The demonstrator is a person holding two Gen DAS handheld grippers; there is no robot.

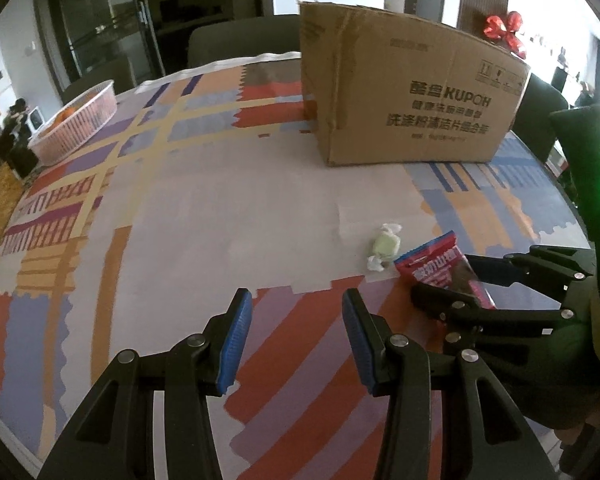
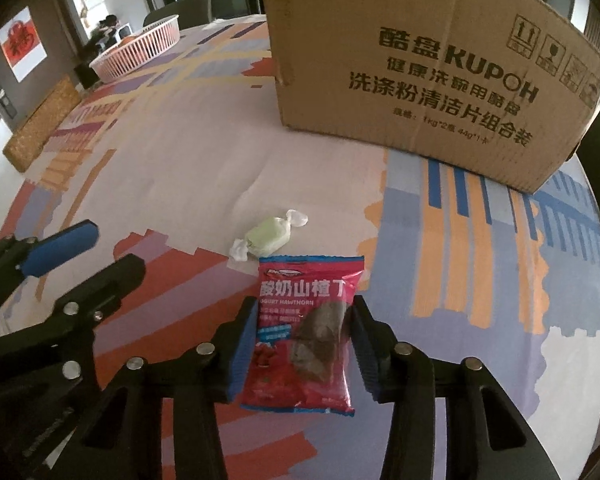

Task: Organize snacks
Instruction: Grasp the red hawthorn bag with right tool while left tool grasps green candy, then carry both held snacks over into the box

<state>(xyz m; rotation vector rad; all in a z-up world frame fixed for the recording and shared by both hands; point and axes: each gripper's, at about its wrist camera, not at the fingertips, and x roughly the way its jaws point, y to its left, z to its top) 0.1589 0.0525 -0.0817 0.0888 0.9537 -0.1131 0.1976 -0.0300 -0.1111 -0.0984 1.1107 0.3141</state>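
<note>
A red yogurt hawthorn snack packet (image 2: 306, 332) lies on the patterned tablecloth, between the two fingers of my right gripper (image 2: 305, 322); the jaws stand wide and the pads sit at the packet's edges without squeezing it. The packet also shows in the left wrist view (image 1: 440, 268). A green wrapped candy (image 2: 269, 236) lies just beyond the packet, also in the left wrist view (image 1: 384, 246). My left gripper (image 1: 297, 308) is open and empty, hovering over the table to the left of the right gripper (image 1: 472, 284). The left gripper shows in the right wrist view (image 2: 84, 252).
A large cardboard box (image 2: 424, 64) stands at the back right of the table, also in the left wrist view (image 1: 408, 92). A pink slatted basket (image 1: 76, 122) holding something orange sits at the far left. Dark chairs stand behind the table.
</note>
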